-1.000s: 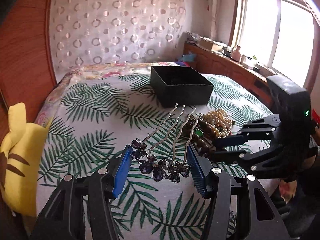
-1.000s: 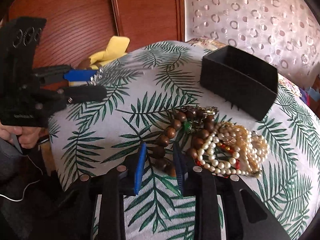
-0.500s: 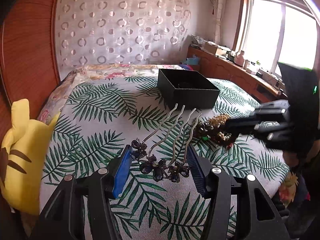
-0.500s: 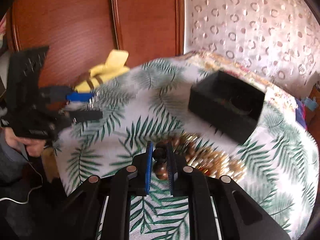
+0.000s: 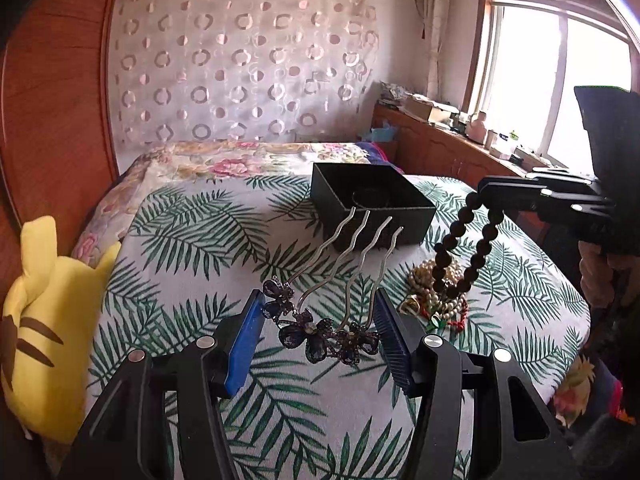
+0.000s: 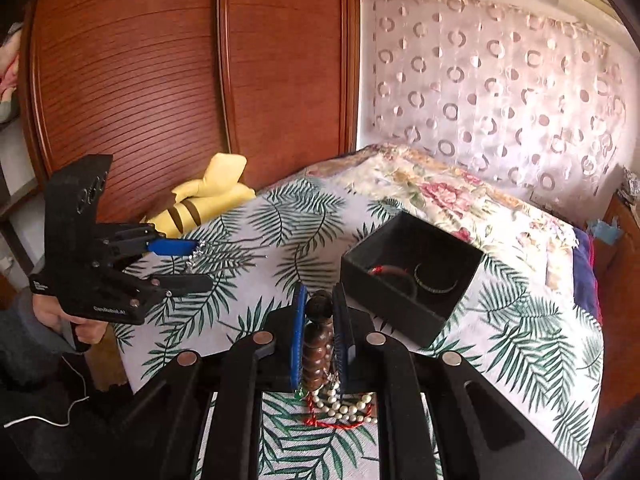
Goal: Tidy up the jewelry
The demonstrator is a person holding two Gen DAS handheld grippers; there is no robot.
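My left gripper (image 5: 318,328) is shut on a silver hair comb with purple flowers (image 5: 320,336) and holds it above the leaf-print cloth. My right gripper (image 6: 320,312) is shut on a dark wooden bead bracelet (image 6: 318,344), lifted above the pile of pearl and red jewelry (image 6: 340,404). In the left wrist view the bracelet (image 5: 468,248) hangs from the right gripper (image 5: 486,194) over the pile (image 5: 436,300). The black box (image 6: 412,276) holds a red bangle and a dark bangle; it also shows in the left wrist view (image 5: 372,208).
A yellow plush toy (image 5: 44,320) lies at the bed's left edge by the wooden wardrobe (image 6: 160,100). A floral quilt (image 6: 440,192) lies beyond the box. A wooden cabinet with clutter (image 5: 452,136) stands under the window.
My right gripper has closed on the wooden bead bracelet and lifted it off the pile. My left gripper has kept hold of the hair comb and risen slightly.
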